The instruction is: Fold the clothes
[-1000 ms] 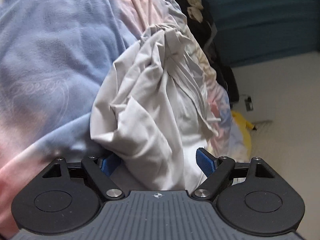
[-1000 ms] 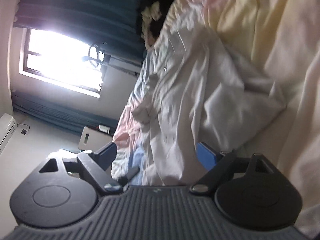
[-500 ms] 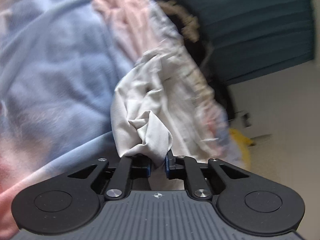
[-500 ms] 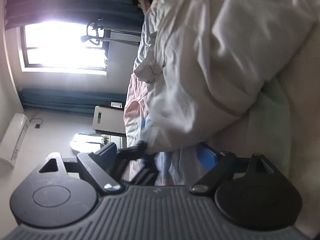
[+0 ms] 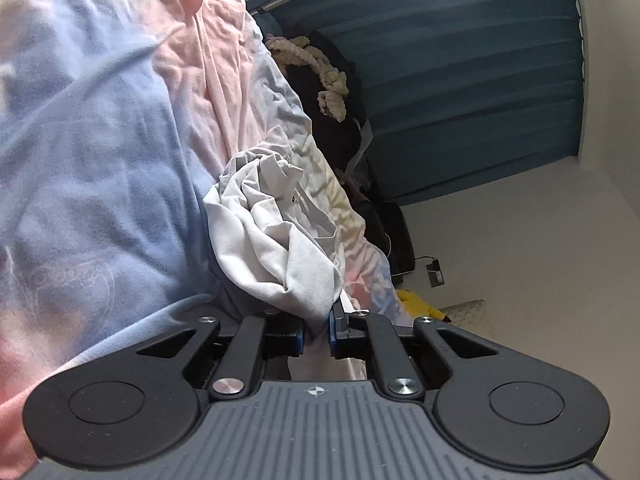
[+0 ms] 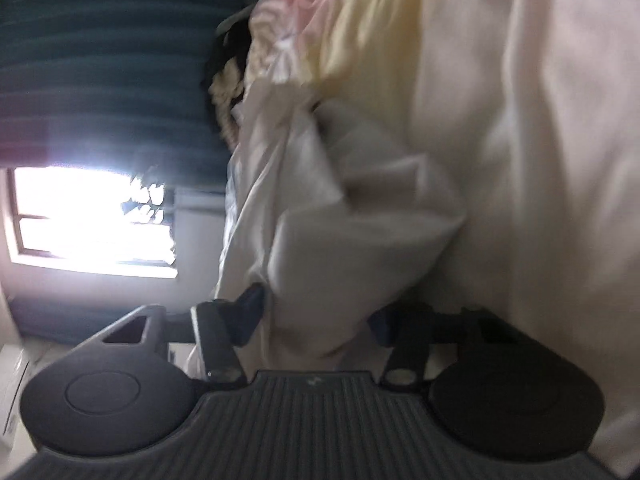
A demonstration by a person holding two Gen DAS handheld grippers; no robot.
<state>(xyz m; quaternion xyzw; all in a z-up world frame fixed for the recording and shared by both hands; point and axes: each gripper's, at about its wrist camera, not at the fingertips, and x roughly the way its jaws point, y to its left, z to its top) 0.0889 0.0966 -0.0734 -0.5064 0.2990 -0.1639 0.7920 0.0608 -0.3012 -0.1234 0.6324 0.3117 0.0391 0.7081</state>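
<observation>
A crumpled white garment (image 5: 272, 240) lies on the pastel blue and pink bedding (image 5: 100, 160). My left gripper (image 5: 316, 332) is shut on a bunched fold of it, and the cloth rises out from between the blue pads. In the blurred right wrist view the same white garment (image 6: 360, 232) bulges toward the camera. My right gripper (image 6: 316, 312) has a thick fold of it between its fingers (image 6: 252, 304). Its jaws are closing and still stand well apart.
A dark heap of clothes with a cream knitted piece (image 5: 320, 64) sits at the far end of the bed. Behind it hangs a teal curtain (image 5: 480, 80). A yellow object (image 5: 416, 304) lies on the floor. A bright window (image 6: 92, 216) and cream bedding (image 6: 540, 160) flank the right gripper.
The left jaws shut on the white garment and lifted it slightly. The right gripper rolled and sank toward the cloth, and its jaws narrowed around a fold.
</observation>
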